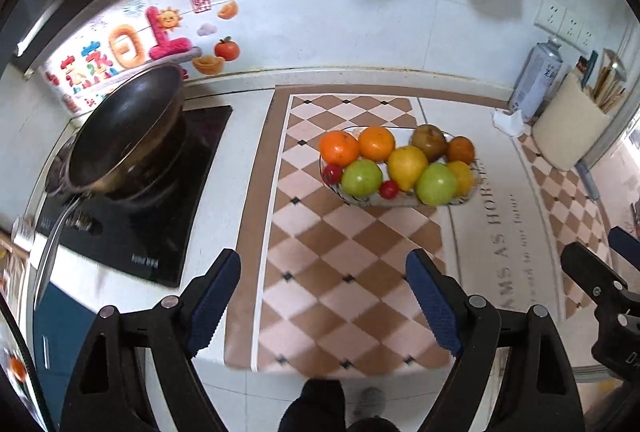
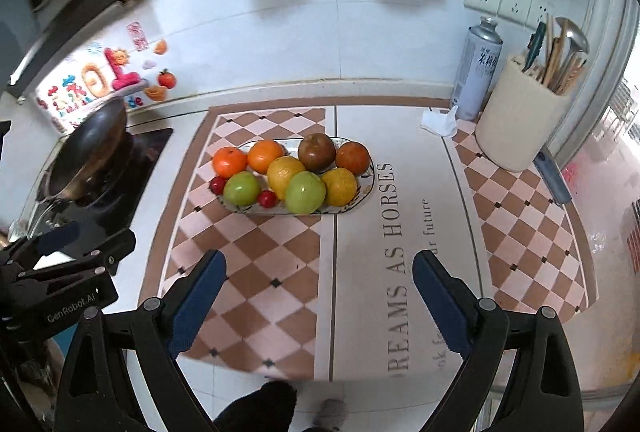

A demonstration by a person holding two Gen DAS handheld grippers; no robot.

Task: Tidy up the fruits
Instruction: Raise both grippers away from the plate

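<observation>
Mixed fruits [image 2: 296,174] piled on oval plate [image 2: 370,168] on mat

black angular frames with silver screws, blue ribbed pads on the jaws, white "genrobot.ai" lettering on one body.

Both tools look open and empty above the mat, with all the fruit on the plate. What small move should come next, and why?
Probably ease the right tool forward toward the plate, aiming at the near green fruit. Both it and the left tool hang open, short of the plate, holding nothing, and that fruit sits on the near edge, unobstructed.
</observation>
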